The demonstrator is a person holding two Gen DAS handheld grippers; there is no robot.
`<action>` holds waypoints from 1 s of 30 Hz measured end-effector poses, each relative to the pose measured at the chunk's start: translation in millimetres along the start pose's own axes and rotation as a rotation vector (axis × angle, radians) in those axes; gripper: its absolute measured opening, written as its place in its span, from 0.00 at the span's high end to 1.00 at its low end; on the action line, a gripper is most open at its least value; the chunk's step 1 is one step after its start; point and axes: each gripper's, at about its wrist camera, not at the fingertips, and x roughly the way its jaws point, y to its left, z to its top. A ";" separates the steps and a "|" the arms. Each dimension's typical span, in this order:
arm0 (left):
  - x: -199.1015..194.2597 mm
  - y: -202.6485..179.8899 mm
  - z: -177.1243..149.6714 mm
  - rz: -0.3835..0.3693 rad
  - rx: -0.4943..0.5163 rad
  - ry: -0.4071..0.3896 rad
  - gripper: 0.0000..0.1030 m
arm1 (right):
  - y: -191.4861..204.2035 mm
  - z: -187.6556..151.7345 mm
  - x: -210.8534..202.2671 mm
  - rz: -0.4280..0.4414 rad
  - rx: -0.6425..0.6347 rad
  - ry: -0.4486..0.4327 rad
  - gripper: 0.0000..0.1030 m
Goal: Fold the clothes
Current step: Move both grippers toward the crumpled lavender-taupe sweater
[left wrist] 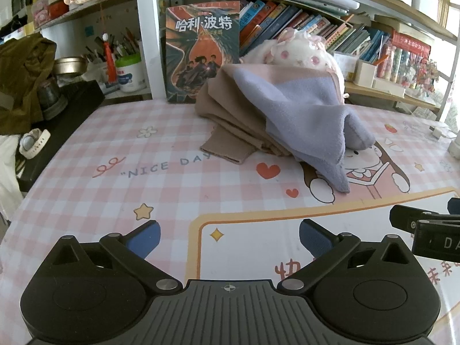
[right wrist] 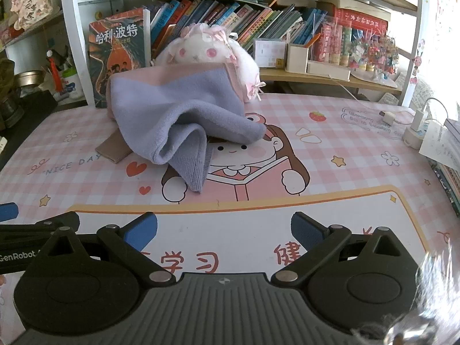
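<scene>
Pink-checked cartoon desk mat [left wrist: 86,201] fills the lower half of both views, bare just ahead of the tools. At the bottom of the left wrist view the left gripper [left wrist: 230,237] is spread wide and empty; the right gripper [right wrist: 224,230] in its own view is likewise released, holding nothing. Further up, mid-frame, lies the crumpled clothes pile [right wrist: 184,115]: a lavender knit draped over a tan garment [left wrist: 227,143], its long axis running from upper left to lower right. The pile sits ahead and right of the left tool, ahead and slightly left of the right, so neither looks clearly nearer. Behind it sit a plush toy [right wrist: 207,49] and bookshelf [right wrist: 230,11].
</scene>
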 end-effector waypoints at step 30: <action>5.8 4.9 3.4 -0.007 0.035 -0.010 0.00 | 8.5 -1.3 1.8 -0.011 0.007 -0.004 0.03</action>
